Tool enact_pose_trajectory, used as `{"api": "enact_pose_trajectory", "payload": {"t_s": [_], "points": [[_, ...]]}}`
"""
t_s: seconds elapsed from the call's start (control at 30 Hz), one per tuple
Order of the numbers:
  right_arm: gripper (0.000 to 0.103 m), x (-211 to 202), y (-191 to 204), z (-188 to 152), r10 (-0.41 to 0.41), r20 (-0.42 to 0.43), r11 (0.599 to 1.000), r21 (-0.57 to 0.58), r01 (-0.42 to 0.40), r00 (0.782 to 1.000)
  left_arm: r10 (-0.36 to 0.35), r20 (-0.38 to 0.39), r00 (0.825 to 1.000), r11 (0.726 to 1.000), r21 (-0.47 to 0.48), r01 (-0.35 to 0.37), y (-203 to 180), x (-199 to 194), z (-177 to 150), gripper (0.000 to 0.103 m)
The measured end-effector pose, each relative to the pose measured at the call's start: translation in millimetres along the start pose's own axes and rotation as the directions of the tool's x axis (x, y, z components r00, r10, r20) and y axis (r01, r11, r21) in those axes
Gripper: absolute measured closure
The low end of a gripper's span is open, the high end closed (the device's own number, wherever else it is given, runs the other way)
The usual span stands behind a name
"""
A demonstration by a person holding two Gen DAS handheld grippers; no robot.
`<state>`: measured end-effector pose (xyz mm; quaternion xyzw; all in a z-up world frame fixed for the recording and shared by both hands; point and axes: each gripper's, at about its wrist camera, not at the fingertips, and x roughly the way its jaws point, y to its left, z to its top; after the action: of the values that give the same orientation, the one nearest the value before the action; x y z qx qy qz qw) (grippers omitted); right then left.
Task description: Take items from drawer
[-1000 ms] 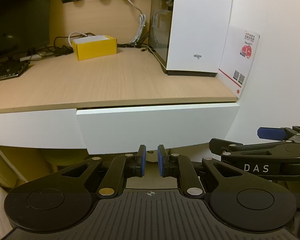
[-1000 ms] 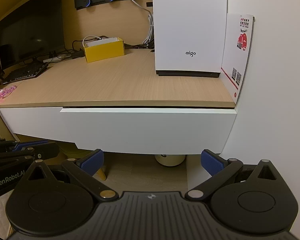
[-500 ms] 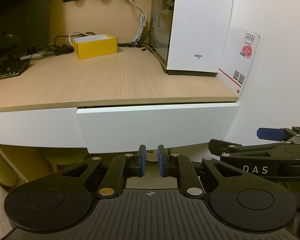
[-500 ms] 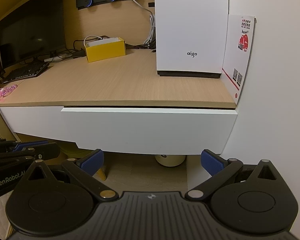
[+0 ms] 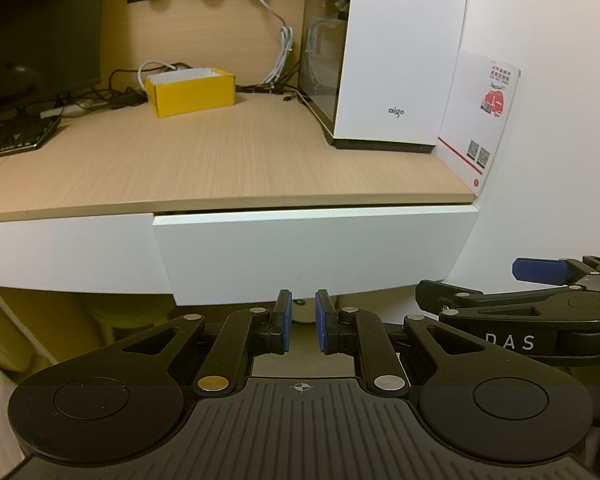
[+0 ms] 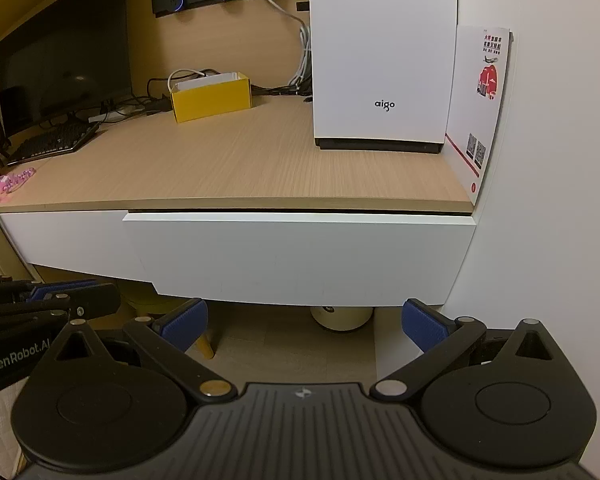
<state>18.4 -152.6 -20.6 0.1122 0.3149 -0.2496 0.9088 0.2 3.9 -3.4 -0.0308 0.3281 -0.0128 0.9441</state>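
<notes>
1. Hanging low in front of the desk: left gripper (image 5: 300, 326), blue pads nearly together with a thin gap, holding nothing.
2. Beside it: right gripper (image 6: 304, 326), blue pads spread wide, empty.
3. Just beyond both: flat white drawer (image 6: 300, 258) under the wooden desktop (image 6: 240, 160), pushed nearly closed.
4. Farther back: yellow cardboard box (image 5: 191, 92), tall white computer case (image 6: 384, 52).
</notes>
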Motion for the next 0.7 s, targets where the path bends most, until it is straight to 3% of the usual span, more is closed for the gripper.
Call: {"api": "enact_pose_trajectory", "payload": {"t_s": [0.1, 0.17, 0.23, 0.27, 0.7], "points": [[0.0, 0.4, 0.1, 0.8, -0.005, 0.001, 1.0, 0.003, 0.005, 1.0, -0.001, -0.003, 1.0, 1.0, -0.003, 0.001, 0.8, 0.4, -0.3, 0.088], [0.0, 1.0, -0.3, 0.6, -0.096, 0.003, 0.992, 0.079, 0.096, 0.995, -0.001, -0.003, 1.0, 1.0, -0.006, 0.001, 0.2, 0.4, 0.5, 0.088], [0.0, 1.1, -1.2, 0.5, -0.099, 0.003, 0.992, 0.082, 0.098, 0.995, -0.003, -0.003, 1.0, 1.0, -0.008, 0.003, 0.1, 0.7, 0.7, 0.088], [0.0, 1.0, -1.6, 0.3, -0.173, -0.001, 0.975, 0.142, 0.172, 0.985, -0.003, -0.004, 1.0, 1.0, -0.008, 0.003, 0.1, 0.7, 0.5, 0.088], [0.0, 10.5, -6.3, -5.6, -0.188, -0.022, 0.97, 0.152, 0.189, 0.982, -0.025, -0.046, 0.999, 1.0, -0.011, 0.025, 6.3, 17.9, 2.7, 0.088]]}}
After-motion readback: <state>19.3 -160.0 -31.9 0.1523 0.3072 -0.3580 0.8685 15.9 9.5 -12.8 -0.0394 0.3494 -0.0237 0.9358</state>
